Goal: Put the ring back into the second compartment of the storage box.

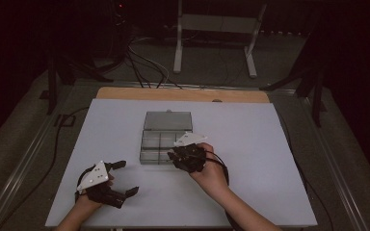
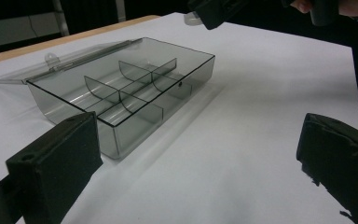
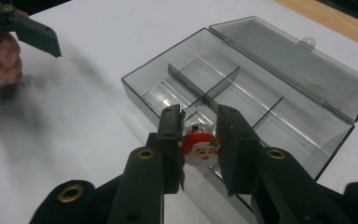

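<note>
Santa badge over the open organiser box
Right gripper clamps it; lower into a near-edge compartment before releasing. Left gripper gapes empty.

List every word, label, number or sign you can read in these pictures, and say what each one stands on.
No readable text, number or brand anywhere.
Small round red-and-white Santa-face token, held in the right claw: a picture of a face, no lettering.
Smoky clear plastic compartment box with open lid: no label or marking.
White table cover: blank.
White three-cornered plate on the left claw: no legible marking.
</note>
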`<state>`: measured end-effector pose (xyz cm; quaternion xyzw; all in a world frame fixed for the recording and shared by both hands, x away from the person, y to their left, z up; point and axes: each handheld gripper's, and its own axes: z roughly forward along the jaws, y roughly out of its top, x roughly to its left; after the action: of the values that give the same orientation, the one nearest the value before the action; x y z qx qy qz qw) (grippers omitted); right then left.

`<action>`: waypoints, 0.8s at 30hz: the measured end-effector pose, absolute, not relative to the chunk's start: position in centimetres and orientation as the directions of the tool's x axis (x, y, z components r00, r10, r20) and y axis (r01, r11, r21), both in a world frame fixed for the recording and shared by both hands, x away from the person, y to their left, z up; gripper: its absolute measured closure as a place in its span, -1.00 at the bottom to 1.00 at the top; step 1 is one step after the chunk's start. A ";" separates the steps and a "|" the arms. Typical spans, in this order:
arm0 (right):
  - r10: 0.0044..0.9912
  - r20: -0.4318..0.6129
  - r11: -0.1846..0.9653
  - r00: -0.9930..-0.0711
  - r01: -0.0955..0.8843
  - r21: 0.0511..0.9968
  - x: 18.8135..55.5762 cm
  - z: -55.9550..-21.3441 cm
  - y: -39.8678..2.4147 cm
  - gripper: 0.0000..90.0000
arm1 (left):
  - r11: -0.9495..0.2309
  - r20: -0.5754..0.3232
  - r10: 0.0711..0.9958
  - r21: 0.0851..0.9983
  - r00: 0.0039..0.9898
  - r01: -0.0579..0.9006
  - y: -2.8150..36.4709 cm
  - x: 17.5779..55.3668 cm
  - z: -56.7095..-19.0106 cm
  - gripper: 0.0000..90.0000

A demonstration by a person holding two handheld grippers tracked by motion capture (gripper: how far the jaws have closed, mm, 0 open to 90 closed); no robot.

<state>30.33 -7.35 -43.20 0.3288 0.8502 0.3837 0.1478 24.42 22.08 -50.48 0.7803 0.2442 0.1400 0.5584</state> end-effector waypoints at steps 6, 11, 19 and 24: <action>0.673 -0.010 0.491 -0.740 0.437 0.754 30.9 -42.8 -6.9 0.59 | -0.261 -0.051 0.536 0.939 0.843 0.223 22.1 24.4 -50.4 -0.98; 0.677 -0.013 0.489 -0.736 0.436 0.756 31.3 -42.8 -6.7 0.59 | -0.260 -0.053 0.533 0.939 0.844 0.223 22.1 24.4 -50.4 -0.98; 0.682 -0.016 0.487 -0.731 0.437 0.757 32.2 -42.6 -6.4 0.59 | -0.260 -0.050 0.535 0.940 0.843 0.221 22.1 24.4 -50.4 -0.98; 0.684 -0.021 0.486 -0.729 0.435 0.758 32.7 -42.4 -6.2 0.59 | -0.258 -0.053 0.534 0.940 0.844 0.222 22.1 24.4 -50.4 -0.98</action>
<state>32.66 -6.24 -42.36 0.3305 0.8465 0.3846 0.1624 24.37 22.08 -50.41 0.7807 0.2420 0.1396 0.5590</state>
